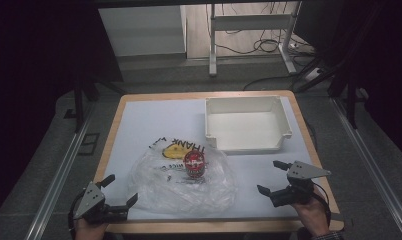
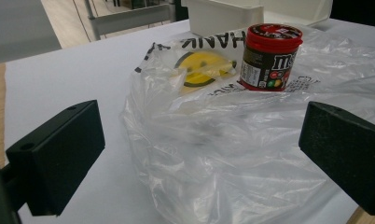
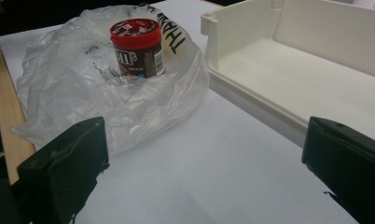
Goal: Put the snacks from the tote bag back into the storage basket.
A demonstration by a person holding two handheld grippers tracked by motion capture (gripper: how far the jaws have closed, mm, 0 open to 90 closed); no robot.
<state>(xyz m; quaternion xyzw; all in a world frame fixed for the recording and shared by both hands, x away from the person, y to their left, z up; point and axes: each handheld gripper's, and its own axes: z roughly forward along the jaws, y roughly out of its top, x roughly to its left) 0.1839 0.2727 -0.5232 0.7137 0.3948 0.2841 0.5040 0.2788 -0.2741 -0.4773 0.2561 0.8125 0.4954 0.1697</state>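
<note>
nothing is moved yet: the candy jar stands upright on the plastic bag mid-surface, the white tray empty. the left tool and right tool hover open, holding nothing.

Bare mat left of the tray; bag crowds the near middle.
</note>
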